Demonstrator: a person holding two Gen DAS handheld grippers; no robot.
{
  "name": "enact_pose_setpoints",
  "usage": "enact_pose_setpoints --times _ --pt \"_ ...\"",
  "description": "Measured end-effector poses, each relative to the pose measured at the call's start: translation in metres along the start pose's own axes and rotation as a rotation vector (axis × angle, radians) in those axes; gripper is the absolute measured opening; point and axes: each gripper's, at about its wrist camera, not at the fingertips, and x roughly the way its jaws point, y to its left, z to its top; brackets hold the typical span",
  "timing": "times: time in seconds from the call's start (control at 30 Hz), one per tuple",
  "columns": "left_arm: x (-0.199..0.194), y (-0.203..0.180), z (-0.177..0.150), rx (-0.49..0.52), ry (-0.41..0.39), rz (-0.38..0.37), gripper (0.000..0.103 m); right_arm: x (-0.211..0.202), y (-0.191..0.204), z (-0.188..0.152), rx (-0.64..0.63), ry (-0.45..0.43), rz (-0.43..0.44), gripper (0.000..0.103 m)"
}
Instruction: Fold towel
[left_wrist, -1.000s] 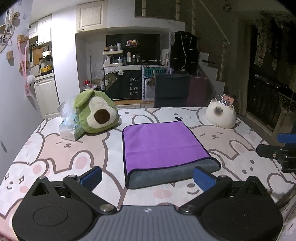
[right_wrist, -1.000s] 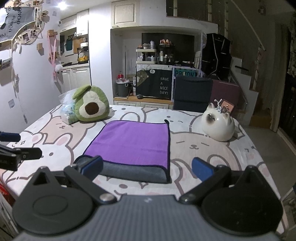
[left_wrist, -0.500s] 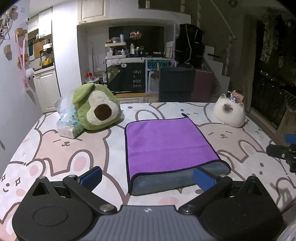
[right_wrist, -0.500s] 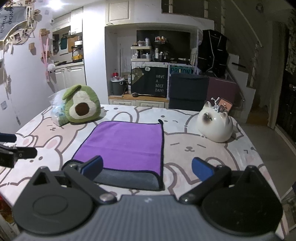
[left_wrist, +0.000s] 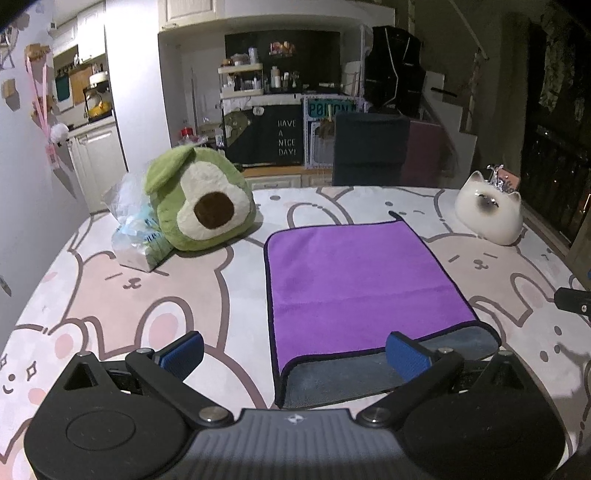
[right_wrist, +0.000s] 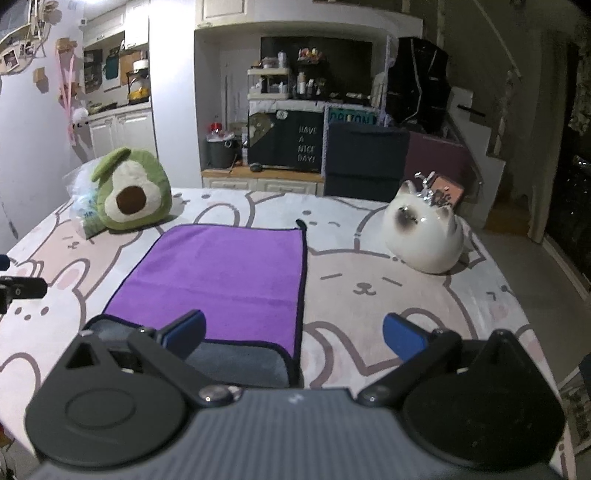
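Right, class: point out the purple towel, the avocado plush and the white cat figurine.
purple towel (left_wrist: 362, 273), left wrist view, middle of its purple top layer.
avocado plush (left_wrist: 207, 206), left wrist view, its cream face.
white cat figurine (right_wrist: 424, 240), right wrist view, its round body.

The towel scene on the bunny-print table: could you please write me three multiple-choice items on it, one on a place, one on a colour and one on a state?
1. What lies left of the towel in the left wrist view?
A. white cat figure
B. avocado plush
C. kettle

2. What colour is the towel's top face?
A. purple
B. green
C. yellow

3. How do the left gripper and right gripper stand?
A. both shut on the towel
B. one shut
C. both open, holding nothing

Answers:
1 B, the avocado plush sits left; the white cat figure sits right.
2 A, purple above a grey underside.
3 C, blue pads wide apart.
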Motion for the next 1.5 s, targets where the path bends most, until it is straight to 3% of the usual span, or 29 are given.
enact_pose_setpoints --times 0.13,0.3,0.53,0.67,0.93,1.13,1.23,1.27,1.37,1.5 --pt "0.016 0.004 0.0 -0.006 0.034 -0.008 0.103 0.016 -0.003 0.002 0.003 0.02 -0.004 0.103" --pt "0.037 0.015 -0.003 -0.049 0.066 -0.034 0.103 0.04 -0.008 0.003 0.002 0.088 0.072 0.103" --pt "0.059 0.035 -0.004 -0.126 0.089 -0.099 0.103 0.062 -0.02 0.001 0.042 0.08 0.109 0.103" --pt "0.068 0.038 -0.004 -0.112 0.087 -0.137 0.103 0.076 -0.03 0.001 0.088 0.1 0.118 0.103" --pt "0.085 0.05 -0.011 -0.123 0.099 -0.264 0.103 0.093 -0.049 -0.005 0.164 0.035 0.18 0.103" --pt "0.095 0.055 -0.012 -0.107 0.12 -0.291 0.103 0.108 -0.046 -0.009 0.105 0.074 0.145 0.103" --pt "0.1 0.058 -0.012 -0.105 0.145 -0.308 0.1 0.114 -0.048 -0.011 0.097 0.108 0.188 0.102" --pt "0.102 0.059 -0.012 -0.107 0.155 -0.314 0.096 0.117 -0.049 -0.011 0.102 0.13 0.196 0.1" --pt "0.106 0.062 -0.013 -0.125 0.193 -0.344 0.083 0.125 -0.045 -0.013 0.062 0.178 0.211 0.075" --pt "0.11 0.061 -0.016 -0.114 0.22 -0.349 0.071 0.132 -0.038 -0.017 0.017 0.228 0.235 0.053"
